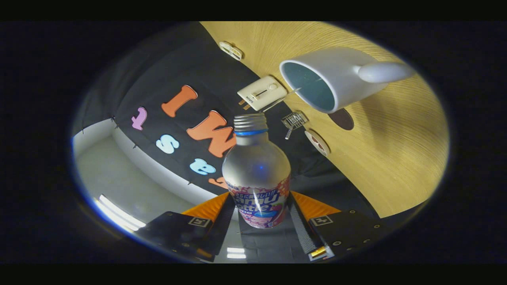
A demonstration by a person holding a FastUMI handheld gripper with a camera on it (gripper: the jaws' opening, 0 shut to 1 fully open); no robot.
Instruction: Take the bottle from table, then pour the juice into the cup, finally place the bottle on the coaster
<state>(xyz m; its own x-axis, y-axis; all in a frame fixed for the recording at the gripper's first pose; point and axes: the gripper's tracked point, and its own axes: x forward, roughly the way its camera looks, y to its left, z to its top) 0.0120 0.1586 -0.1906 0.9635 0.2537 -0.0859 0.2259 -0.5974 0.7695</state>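
Gripper (261, 221) is closed onto the bottle (256, 174): both fingers are pressed against the labelled lower body, one on each side. The bottle is held between the fingers, uncapped, threaded neck pointed ahead toward the cup (332, 77). The view is rolled, so the wooden table (396, 158) is seen slanted. The white cup, blue inside, is seen beyond the bottle mouth, its handle turned away from the bottle. A dark round coaster (343, 118) is partly seen just beside the cup. A white plug adapter (262, 93) and a small wire basket (295, 120) are seen near the table edge.
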